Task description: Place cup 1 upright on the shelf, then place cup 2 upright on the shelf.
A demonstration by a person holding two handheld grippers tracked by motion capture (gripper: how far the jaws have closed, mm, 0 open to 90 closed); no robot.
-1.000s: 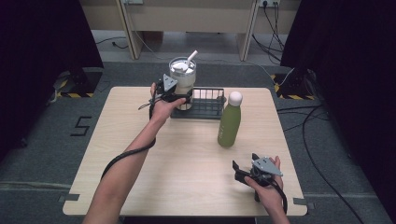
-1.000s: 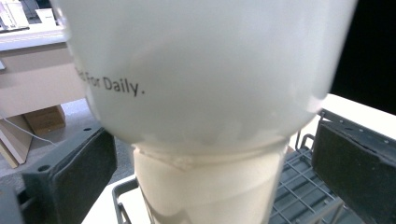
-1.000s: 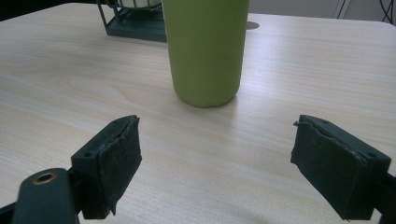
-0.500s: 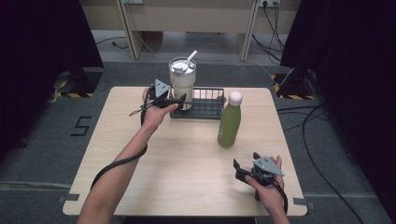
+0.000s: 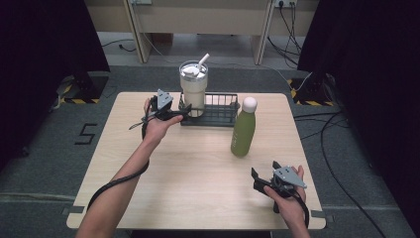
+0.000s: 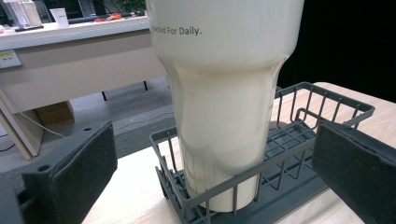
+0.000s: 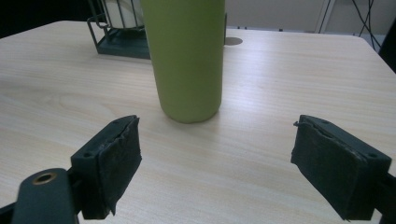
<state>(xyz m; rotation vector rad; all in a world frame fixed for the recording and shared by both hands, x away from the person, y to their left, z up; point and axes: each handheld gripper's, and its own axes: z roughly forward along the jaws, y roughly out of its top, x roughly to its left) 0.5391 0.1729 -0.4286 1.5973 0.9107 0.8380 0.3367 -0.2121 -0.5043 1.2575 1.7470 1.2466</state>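
Jaws wide on my left gripper [image 5: 184, 112], the upright tumbler [image 6: 224, 98] straight ahead in the rack [image 6: 327, 105]; right gripper [image 5: 258, 179], equally spread, faces the bottle [image 7: 187, 56].

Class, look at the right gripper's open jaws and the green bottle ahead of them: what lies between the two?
Nothing: bare wooden table separates the right gripper from the green bottle, shown in the right gripper view.

Tumbler [image 6: 224, 93] reads "For Daily." (floor [image 5: 59, 148]: "5").
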